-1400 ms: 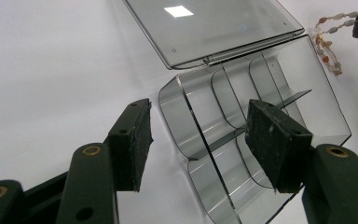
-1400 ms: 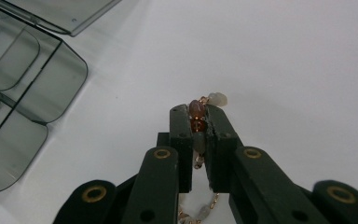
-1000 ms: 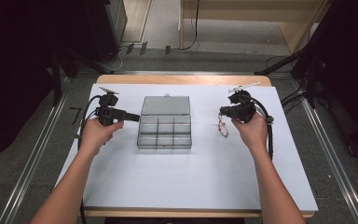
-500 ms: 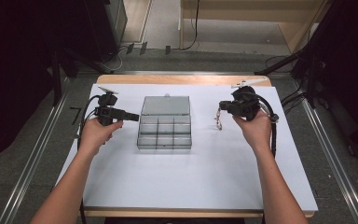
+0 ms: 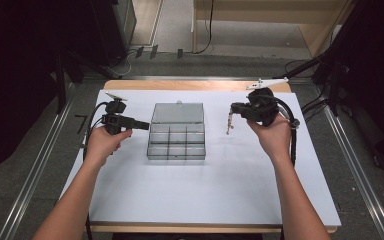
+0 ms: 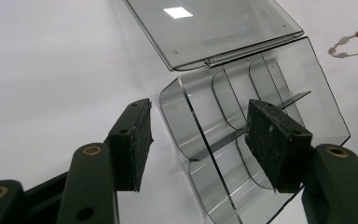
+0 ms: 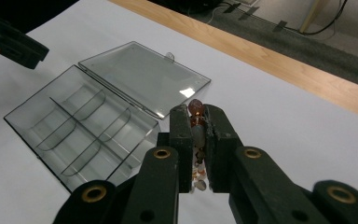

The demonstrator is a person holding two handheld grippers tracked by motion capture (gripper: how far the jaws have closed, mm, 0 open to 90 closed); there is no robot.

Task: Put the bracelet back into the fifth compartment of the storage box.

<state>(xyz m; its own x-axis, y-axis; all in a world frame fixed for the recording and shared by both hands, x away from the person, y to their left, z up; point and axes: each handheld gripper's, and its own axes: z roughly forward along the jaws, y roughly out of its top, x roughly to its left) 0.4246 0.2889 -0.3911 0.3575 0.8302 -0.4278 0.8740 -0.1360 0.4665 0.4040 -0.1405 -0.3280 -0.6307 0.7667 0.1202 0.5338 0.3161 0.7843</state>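
Right gripper (image 5: 236, 108) is clamped on a beaded bracelet (image 5: 229, 123), which hangs from the jaws clear of the white table surface (image 5: 205, 190), to the right of the compartment box (image 5: 176, 139). In the right gripper view the right gripper's pads (image 7: 181, 140) pinch the strand between them; orange and pale beads (image 7: 195, 108) show above and below the pads. Bead count and clasp type cannot be made out. Left gripper (image 5: 141, 126) is spread, holding nothing, and is positioned at the left edge of the box. In the left gripper view its jaws straddle one corner of the box (image 6: 242, 140) without visible contact. Box lid (image 5: 178, 113) lies open flat behind the box, away from the person. Compartments appear empty.
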